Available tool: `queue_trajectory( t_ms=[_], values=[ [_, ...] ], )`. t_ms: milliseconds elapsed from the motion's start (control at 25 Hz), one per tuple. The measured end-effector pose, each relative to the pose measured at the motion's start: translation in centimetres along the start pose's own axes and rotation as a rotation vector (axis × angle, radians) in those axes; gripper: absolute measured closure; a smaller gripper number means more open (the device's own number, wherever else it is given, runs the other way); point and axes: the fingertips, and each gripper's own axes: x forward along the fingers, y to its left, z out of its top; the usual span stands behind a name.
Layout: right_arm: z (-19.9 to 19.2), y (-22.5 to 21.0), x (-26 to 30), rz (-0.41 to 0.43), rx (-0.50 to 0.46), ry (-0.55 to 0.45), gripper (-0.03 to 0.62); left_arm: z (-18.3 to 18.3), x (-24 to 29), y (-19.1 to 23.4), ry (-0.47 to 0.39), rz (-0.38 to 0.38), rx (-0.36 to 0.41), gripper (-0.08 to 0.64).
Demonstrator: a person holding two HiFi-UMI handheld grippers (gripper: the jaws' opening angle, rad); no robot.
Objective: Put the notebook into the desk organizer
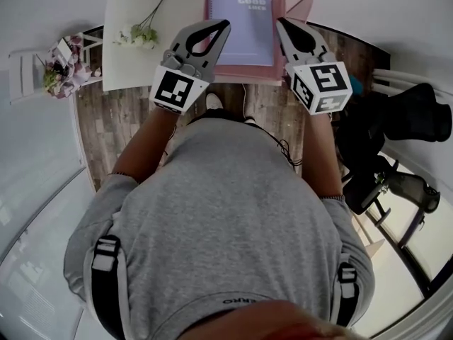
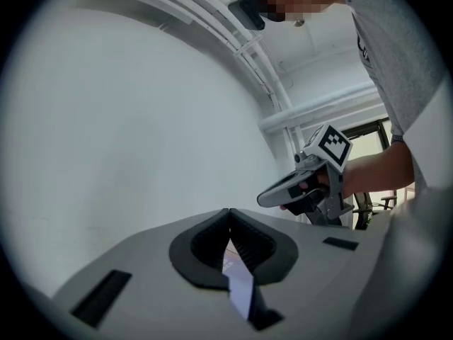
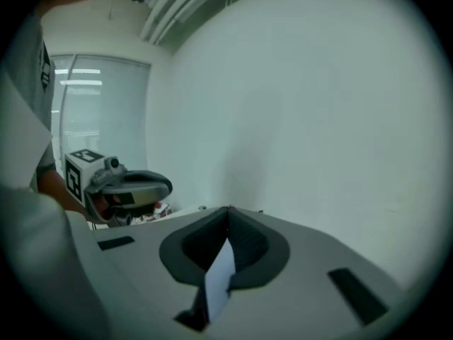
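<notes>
Well, the notebook [image 1: 244, 23]: it lies flat, cover up, inside the outline of the pink desk organizer [image 1: 296, 4] at the far edge of the desk [image 1: 141, 66]. It seems to rest in the organizer as the task wants, but from this steep head view I cannot say surely if it sits inside or only on top.
Notebook material: a thin rectangle with a smooth lavender cover, pale print and a spiral along its left side.
Organizer shape: a pink, hard-looking tray with low straight walls, which would keep a flat book from sliding off.
Left hand-held gripper [image 1: 225, 24]: its jaws are pressed together at the tips and nothing is between them. It is held up before the chest, beside the notebook's left edge.
Right hand-held gripper [image 1: 279, 21]: its jaws also meet at the tips, and it is empty, beside the notebook's right edge.
Why held so: I judge that both flank the book without touching it, which fits equally well getting ready or having let go.
Jaw texture: grey plastic shells with dark ribbed pads, made to hold thin things.
Desk: smooth and white, with a flower sprig [image 1: 139, 34] lying on it.
</notes>
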Motion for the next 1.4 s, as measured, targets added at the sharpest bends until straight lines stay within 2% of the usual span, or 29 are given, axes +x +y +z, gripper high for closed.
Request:
queue_trajectory(
  t_ms=[200, 440, 560, 840, 1000, 1200, 1400],
  values=[
    [1.1, 1.8, -4.5, 0.078, 0.007, -0.181, 0.586, 1.2, -0.7, -2.4, -0.003, 0.022, 0.018, 0.540],
    [-0.6, 4.2, -9.1, 0.131, -0.019, -0.262, 0.586, 2.3, -2.8, -6.6, -0.001, 0.063, 0.017, 0.540],
    [-1.6, 5.3, -10.9, 0.159, -0.019, -0.284, 0.586, 2.4, -3.7, -8.6, 0.006, 0.082, 0.020, 0.540],
    [-3.0, 6.6, -13.9, 0.127, -0.039, -0.316, 0.586, 2.8, -5.8, -11.9, 0.004, 0.104, 0.032, 0.540],
    [-2.3, 7.4, -14.9, 0.121, -0.027, -0.346, 0.586, 2.9, -6.7, -12.9, 0.006, 0.112, 0.027, 0.540],
    [-3.7, 8.3, -16.4, 0.137, -0.064, -0.320, 0.586, 2.9, -7.6, -14.4, 0.008, 0.111, 0.027, 0.540],
    [-3.2, 9.0, -17.3, 0.139, -0.058, -0.343, 0.586, 3.5, -7.9, -15.3, 0.001, 0.105, 0.035, 0.540]
  ],
)
